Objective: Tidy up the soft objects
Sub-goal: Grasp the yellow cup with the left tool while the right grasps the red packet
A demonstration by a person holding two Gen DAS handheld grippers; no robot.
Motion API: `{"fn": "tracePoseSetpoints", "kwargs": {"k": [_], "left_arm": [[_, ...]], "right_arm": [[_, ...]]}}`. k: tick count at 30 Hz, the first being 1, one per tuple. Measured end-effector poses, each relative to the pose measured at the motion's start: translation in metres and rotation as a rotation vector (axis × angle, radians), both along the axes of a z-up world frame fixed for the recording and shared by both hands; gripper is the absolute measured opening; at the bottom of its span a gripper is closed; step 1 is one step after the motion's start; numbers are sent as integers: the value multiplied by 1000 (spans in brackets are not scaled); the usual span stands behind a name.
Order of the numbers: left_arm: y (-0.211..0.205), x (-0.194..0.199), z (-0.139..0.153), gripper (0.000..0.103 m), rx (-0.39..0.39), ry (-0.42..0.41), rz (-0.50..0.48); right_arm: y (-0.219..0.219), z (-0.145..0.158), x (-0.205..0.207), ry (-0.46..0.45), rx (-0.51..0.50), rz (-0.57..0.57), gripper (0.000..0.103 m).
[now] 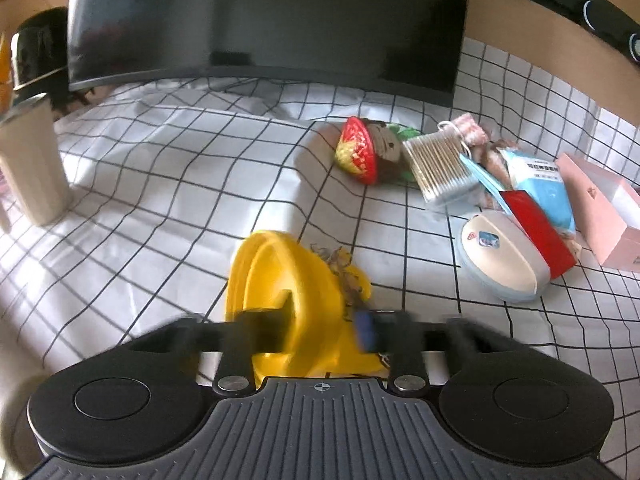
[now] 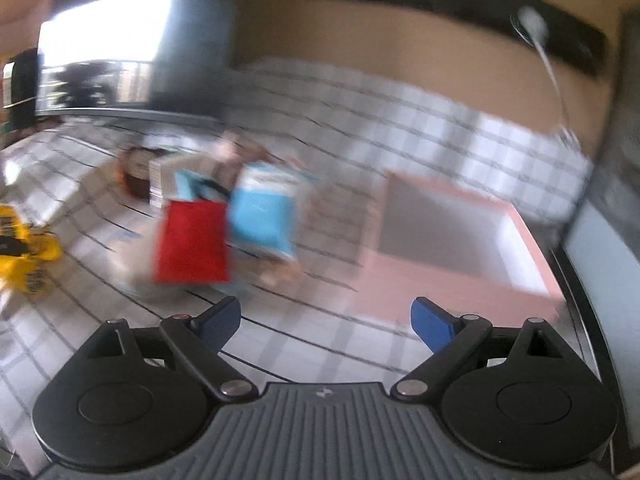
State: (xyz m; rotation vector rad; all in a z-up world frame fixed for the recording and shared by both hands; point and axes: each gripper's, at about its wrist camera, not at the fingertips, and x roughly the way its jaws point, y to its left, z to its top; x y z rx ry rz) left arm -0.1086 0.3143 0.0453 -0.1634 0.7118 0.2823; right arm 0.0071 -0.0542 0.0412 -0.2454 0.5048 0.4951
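Now we see left gripper (image 1: 320,330) fingers blurred, narrowed around yellow soft toy (image 1: 280,292); contact unclear. Right gripper (image 2: 326,320) fingers wide apart, empty, near pink box (image 2: 460,280). Risk: partial pinch, toy slips before box.

A white cloth with a thin black grid (image 1: 168,168) covers the table, wrinkled into soft folds and streaked with bright patches of daylight. Straight ahead of the left hand-held gripper stands a wide dark monitor (image 1: 264,20), its screen off (in the right wrist view it mirrors a bright window-like glare). Behind it runs a tan wall (image 1: 520,40), crossed up and to the right by a black strip with pale rings (image 1: 592,12). Far left of that hand-held gripper sit a cream tumbler (image 1: 30,160) and a glossy black appliance (image 1: 38,48).
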Motion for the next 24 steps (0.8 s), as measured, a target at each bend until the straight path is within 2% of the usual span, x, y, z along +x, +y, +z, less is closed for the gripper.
{"fn": "tracePoseSetpoints", "kwargs": {"k": [3, 4, 7, 11, 14, 16, 17, 19, 20, 21, 24], "left_arm": [[-4, -3, -1, 18, -1, -25, -16], [-5, -6, 0, 14, -10, -34, -12], [-6, -12, 4, 13, -54, -56, -6], [-12, -18, 13, 12, -63, -71, -7], [-19, -20, 18, 12, -58, -73, -15], [-24, -22, 19, 12, -54, -75, -22], [-26, -22, 19, 12, -56, -72, -23], [-29, -22, 19, 12, -58, -60, -27], [-31, -23, 21, 12, -55, -60, -33], [-32, -24, 23, 12, -51, -63, -43], [-38, -28, 36, 12, -58, -88, -93]], "right_arm": [[29, 11, -10, -9, -6, 116, 93], [34, 13, -10, -2, -1, 149, 93], [52, 17, 1, 45, 52, 242, 93], [79, 6, 47, 172, 121, 229, 92], [95, -5, 74, 213, 160, 231, 92], [106, -14, 85, 231, 151, 238, 92], [112, -19, 90, 246, 138, 242, 88], [114, -24, 96, 293, 146, 279, 73], [115, -23, 97, 310, 152, 296, 58], [114, -18, 95, 331, 152, 321, 57], [102, -4, 79, 287, 146, 353, 55]]}}
